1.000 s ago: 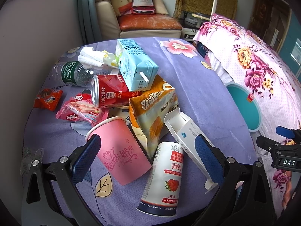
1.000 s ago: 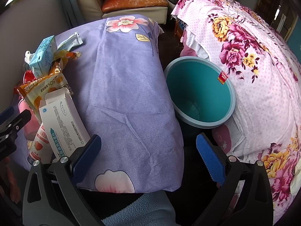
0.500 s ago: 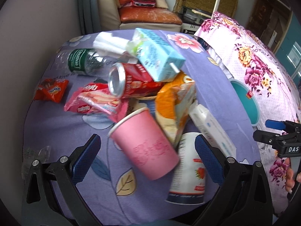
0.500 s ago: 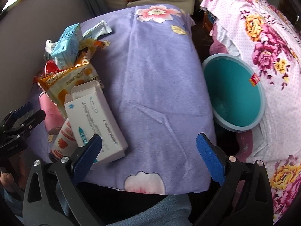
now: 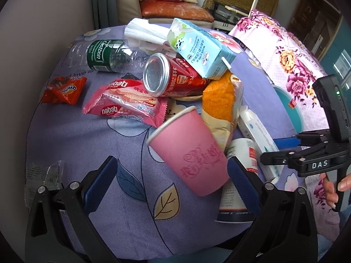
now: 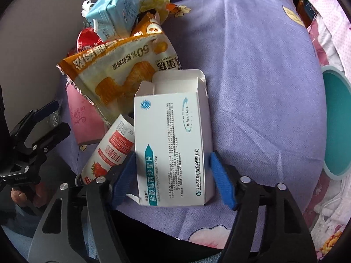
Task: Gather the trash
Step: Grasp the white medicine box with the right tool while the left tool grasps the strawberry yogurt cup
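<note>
A white medicine box (image 6: 173, 135) with an open flap lies on the purple cloth at the near edge of the trash pile. My right gripper (image 6: 171, 154) straddles its near end, jaws closing, blue pads meeting both long sides. The box also shows in the left wrist view (image 5: 256, 131), with the right gripper (image 5: 268, 151) at it. My left gripper (image 5: 172, 161) stands open over the cloth. The base of a tipped pink paper cup (image 5: 190, 149) reaches between its fingers without touching them. A strawberry yoghurt cup (image 6: 109, 151) lies beside the box.
The pile holds an orange snack bag (image 6: 118, 72), a blue milk carton (image 5: 201, 50), a red can (image 5: 171, 76), a green-label bottle (image 5: 103, 54), a pink wafer wrapper (image 5: 125, 105) and a red wrapper (image 5: 63, 89). A teal bin (image 6: 335, 127) stands right of the table, by a floral bed.
My right gripper swung left and down from over the bin side onto the white box, and its jaws narrowed around it. My left gripper drew closer to the pink cup.
</note>
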`<state>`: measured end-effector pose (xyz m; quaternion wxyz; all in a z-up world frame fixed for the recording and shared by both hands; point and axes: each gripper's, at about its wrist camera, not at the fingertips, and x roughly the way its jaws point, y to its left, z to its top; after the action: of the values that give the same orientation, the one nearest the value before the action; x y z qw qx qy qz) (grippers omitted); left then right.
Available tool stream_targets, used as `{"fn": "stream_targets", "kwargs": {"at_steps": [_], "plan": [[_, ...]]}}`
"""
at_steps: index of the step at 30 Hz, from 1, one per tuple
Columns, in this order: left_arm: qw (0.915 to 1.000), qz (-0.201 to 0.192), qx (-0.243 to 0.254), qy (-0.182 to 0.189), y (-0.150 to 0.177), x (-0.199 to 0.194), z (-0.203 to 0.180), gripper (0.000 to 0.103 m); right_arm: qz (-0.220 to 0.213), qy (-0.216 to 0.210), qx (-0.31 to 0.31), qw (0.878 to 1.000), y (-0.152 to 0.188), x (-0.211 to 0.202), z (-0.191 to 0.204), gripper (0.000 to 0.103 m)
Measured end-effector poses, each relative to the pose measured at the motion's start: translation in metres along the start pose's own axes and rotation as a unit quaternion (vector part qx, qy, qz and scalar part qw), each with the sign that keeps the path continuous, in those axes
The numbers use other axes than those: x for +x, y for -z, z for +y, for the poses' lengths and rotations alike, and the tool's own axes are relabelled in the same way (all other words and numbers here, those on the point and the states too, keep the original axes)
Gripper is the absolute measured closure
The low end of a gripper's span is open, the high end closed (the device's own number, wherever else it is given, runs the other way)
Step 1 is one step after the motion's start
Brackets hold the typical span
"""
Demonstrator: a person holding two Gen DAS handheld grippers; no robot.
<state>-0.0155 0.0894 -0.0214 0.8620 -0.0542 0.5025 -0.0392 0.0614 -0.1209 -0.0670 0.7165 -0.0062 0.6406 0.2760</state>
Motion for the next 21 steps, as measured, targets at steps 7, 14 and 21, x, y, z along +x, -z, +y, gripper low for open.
{"fn": "stream_targets", "kwargs": {"at_steps": [7, 14, 21], "plan": [[0.9983, 0.003, 0.053, 0.021, -0.001, -0.011, -0.037, 0.004, -0.043, 0.007, 0.026, 0.999, 0.016, -0.027, -0.009, 0.043], [0.9909, 0.035, 0.123, 0.043, 0.002, -0.013, -0.086, 0.036, -0.068, 0.015, 0.076, 0.995, 0.033, -0.048, -0.037, 0.043], [0.9885, 0.066, 0.135, 0.018, 0.01, 0.011, -0.107, 0.036, -0.088, 0.002, 0.089, 0.992, 0.05, -0.07, -0.062, 0.042]]}}
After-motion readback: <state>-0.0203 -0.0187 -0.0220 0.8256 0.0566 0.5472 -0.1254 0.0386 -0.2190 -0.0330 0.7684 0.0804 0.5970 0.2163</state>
